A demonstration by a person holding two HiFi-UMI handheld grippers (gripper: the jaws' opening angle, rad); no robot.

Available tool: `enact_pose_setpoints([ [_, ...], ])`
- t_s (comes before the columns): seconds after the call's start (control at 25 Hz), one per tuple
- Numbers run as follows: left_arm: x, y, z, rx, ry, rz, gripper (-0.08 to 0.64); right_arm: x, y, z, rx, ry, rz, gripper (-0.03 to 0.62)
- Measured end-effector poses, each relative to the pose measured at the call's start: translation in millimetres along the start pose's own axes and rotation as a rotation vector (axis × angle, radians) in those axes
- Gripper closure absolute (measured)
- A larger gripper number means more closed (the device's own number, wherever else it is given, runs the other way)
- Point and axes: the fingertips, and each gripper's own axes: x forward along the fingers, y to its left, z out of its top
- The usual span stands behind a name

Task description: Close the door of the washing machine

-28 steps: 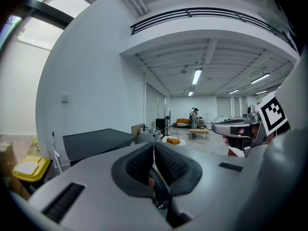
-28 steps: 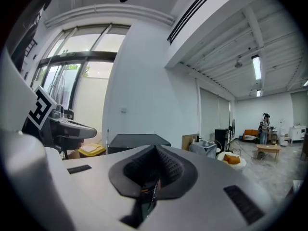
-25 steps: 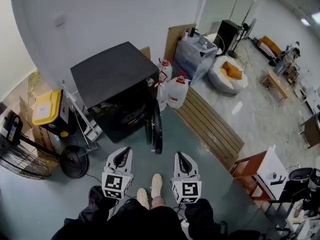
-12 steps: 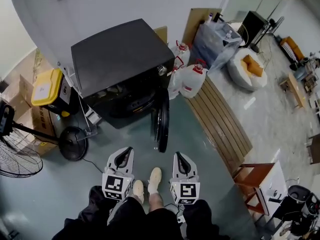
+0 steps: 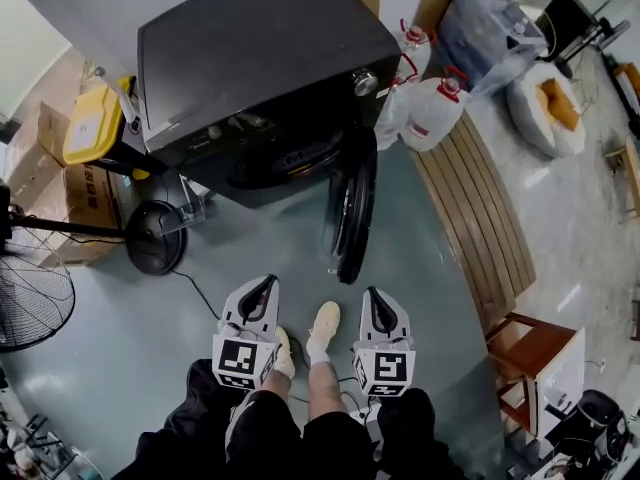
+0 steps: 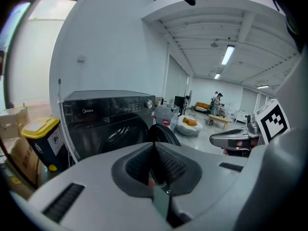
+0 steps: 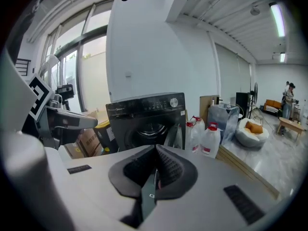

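Closer now: the black front-loading washing machine (image 5: 265, 58) fills far more of the head view than it did a second ago, and both tools have dropped lower and nearer my knees as I step in. Its round dark door (image 5: 352, 218) hasn't budged. It hangs wide open on the right side of the drum opening, swung out toward me and showing almost edge-on above the grey floor (image 5: 200, 268).

My left tool (image 5: 265, 286) is pressed together with nothing in it, and its own view shows the ribbed pads meeting. My right tool (image 5: 373, 296) is the same, jaws squeezed together and empty. Both are well apart from the door, pointing toward the machine.

So the approach is under way and the closing itself hasn't begun. By my reckoning the right tool is the better placed of the two, since the door's free edge sits just ahead of it. A push on the outer face toward the drum should swing it home. The white plastic jugs with red caps (image 5: 435, 113) stand beside the machine on the right, away from the door's path.
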Motion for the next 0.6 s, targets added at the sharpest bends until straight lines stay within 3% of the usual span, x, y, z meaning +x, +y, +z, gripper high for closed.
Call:
enact_pose_setpoints([
  [0.6,90,27,-125,-0.064,0.097,0.006,0.531,103,-25,-139,0.003,0.163,-0.002,0.574],
])
